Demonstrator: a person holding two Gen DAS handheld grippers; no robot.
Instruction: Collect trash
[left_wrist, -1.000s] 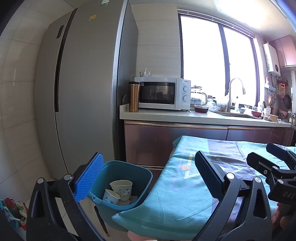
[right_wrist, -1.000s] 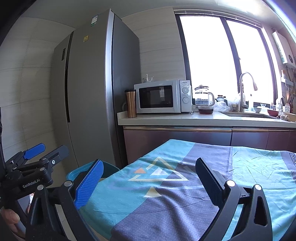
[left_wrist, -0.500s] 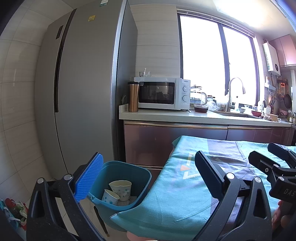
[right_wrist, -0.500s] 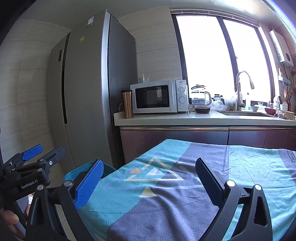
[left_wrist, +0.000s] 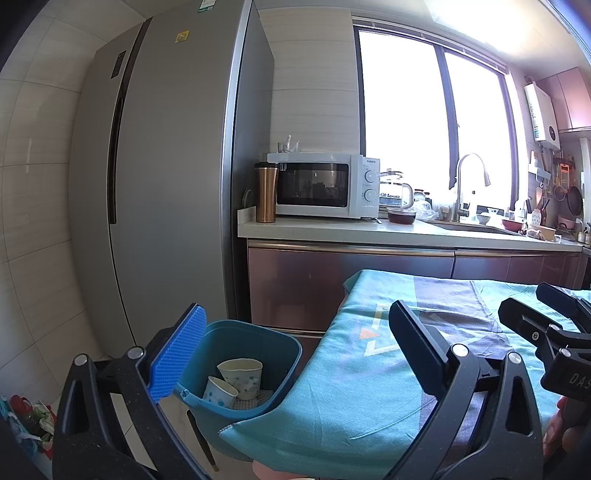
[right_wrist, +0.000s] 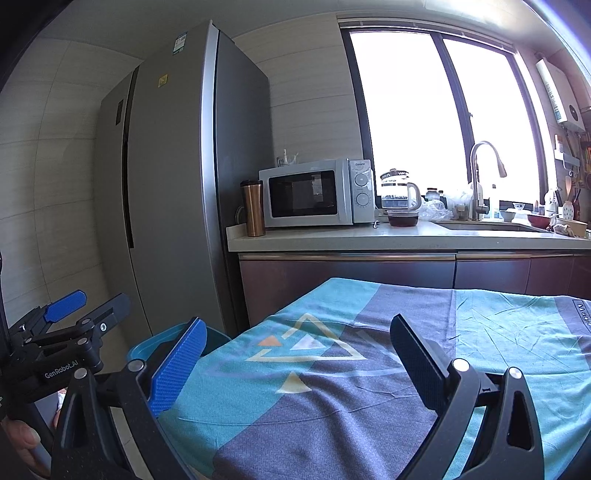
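Both grippers wide apart, empty — trash in the bin.
Left gripper (left_wrist: 295, 354) and right gripper (right_wrist: 295, 354) hover over the tablecloth (right_wrist: 369, 387); just beside its left edge, the blue bin (left_wrist: 258, 339) holds two paper cups (left_wrist: 240, 371) — one upright, one tilted against it.

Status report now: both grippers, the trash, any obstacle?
Left gripper open, empty. Right gripper open, empty. Two paper cups in blue bin. Tablecloth bare.
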